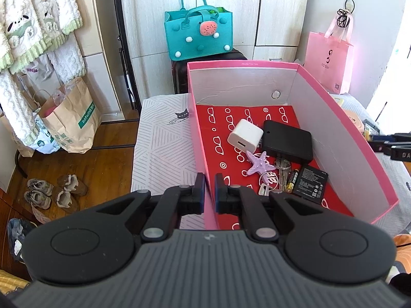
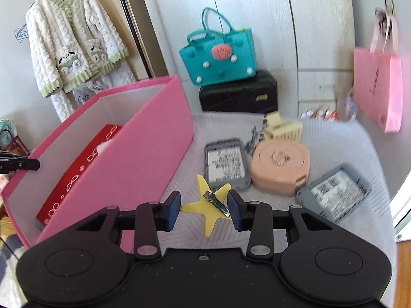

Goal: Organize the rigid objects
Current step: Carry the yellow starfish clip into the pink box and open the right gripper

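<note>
A pink box (image 1: 334, 133) with a red patterned floor stands on the bed. It holds a white charger (image 1: 245, 136), a black case (image 1: 287, 141), a purple starfish (image 1: 258, 165), keys (image 1: 282, 172) and a flat phone battery (image 1: 310, 184). My left gripper (image 1: 209, 187) is shut on the box's left wall near its front corner. Right of the pink box (image 2: 143, 138), my right gripper (image 2: 204, 209) is shut on a yellow star hair clip (image 2: 208, 215), held just above the bedspread.
On the bedspread lie two grey cases (image 2: 226, 164) (image 2: 334, 195), a peach round case (image 2: 280, 166) and yellow sticky notes (image 2: 282, 128). A teal felt bag (image 2: 221, 56) sits on a black suitcase (image 2: 239, 95) behind. A pink bag (image 2: 377, 87) hangs at right.
</note>
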